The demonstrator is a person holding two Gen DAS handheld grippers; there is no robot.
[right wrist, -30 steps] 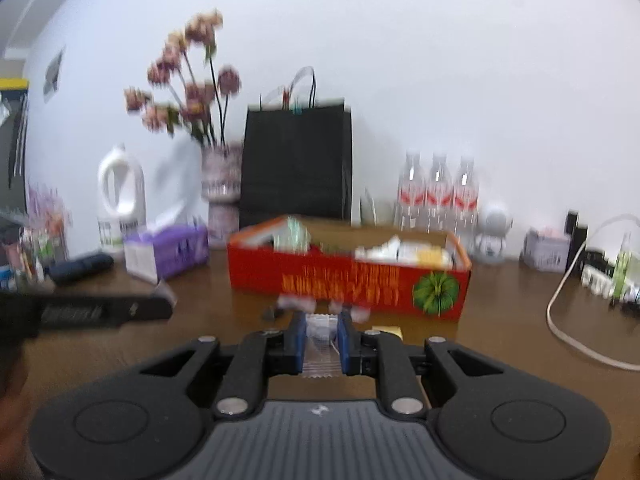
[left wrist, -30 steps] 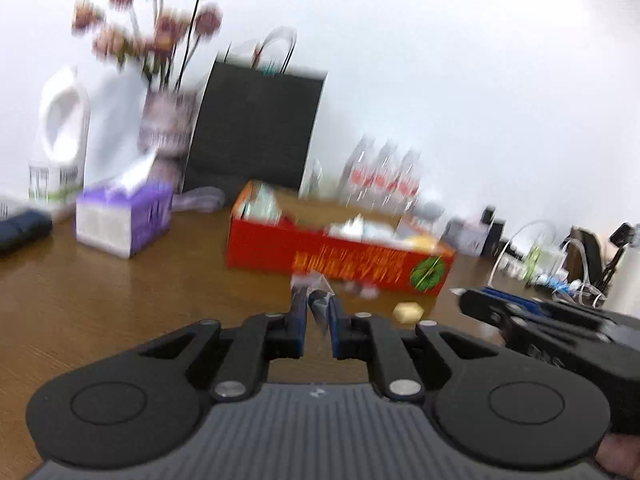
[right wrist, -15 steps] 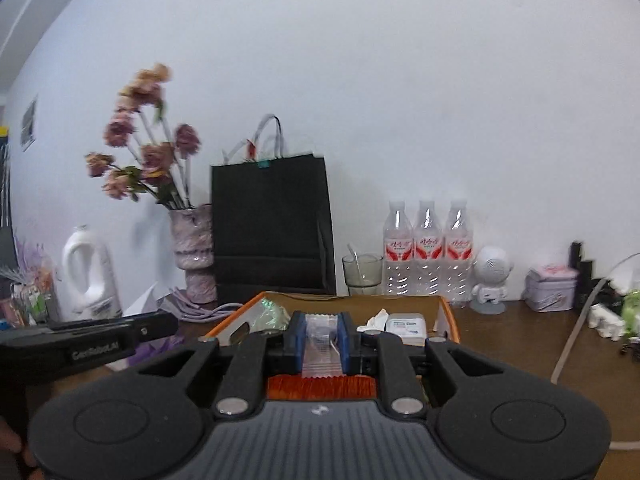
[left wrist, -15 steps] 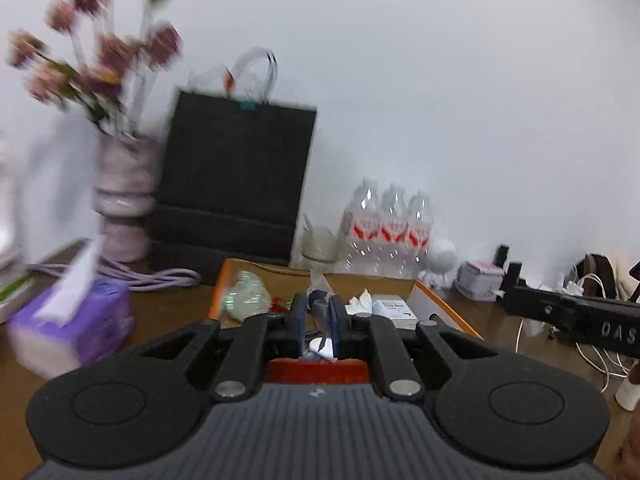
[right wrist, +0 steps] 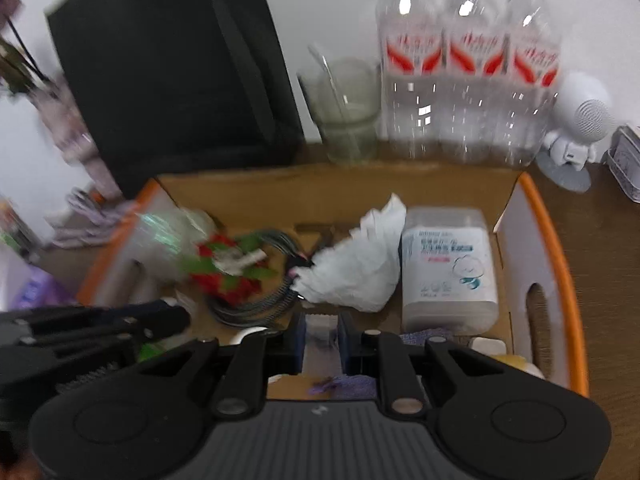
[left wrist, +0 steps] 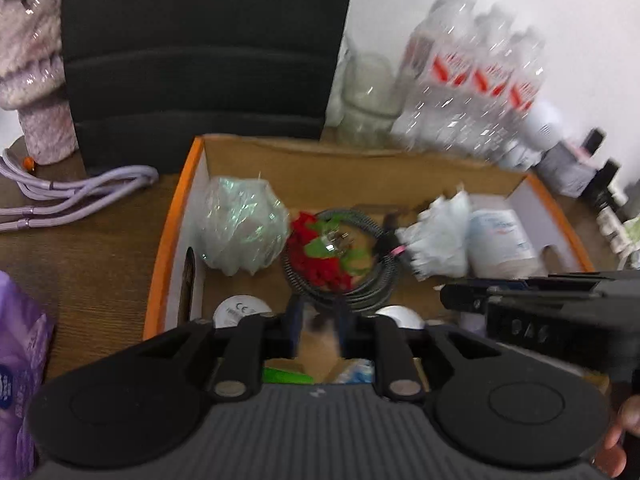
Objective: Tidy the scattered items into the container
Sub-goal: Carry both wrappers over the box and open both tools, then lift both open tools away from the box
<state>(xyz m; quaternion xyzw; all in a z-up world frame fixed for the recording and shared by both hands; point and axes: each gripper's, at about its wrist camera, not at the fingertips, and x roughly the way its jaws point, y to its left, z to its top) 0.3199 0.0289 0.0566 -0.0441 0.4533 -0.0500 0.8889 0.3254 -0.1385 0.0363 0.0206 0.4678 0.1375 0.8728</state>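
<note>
2 grippers over orange-rimmed box [left wrist: 160,280], left gripper [left wrist: 318,330] opening, right gripper [right wrist: 322,334] pinching clear packet [right wrist: 321,330], opening

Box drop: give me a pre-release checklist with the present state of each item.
1. Left gripper over the box: ok.
2. Right gripper over the box: ok.
3. Left jaws opening, small blurred item between them: ok; whether it has dropped, cannot tell.
4. Right jaws opening, clear packet between them: ok.
5. Free floor under the right gripper: cannot tell, purple item lies there.
6. The grippers apart from each other: ok.
</note>
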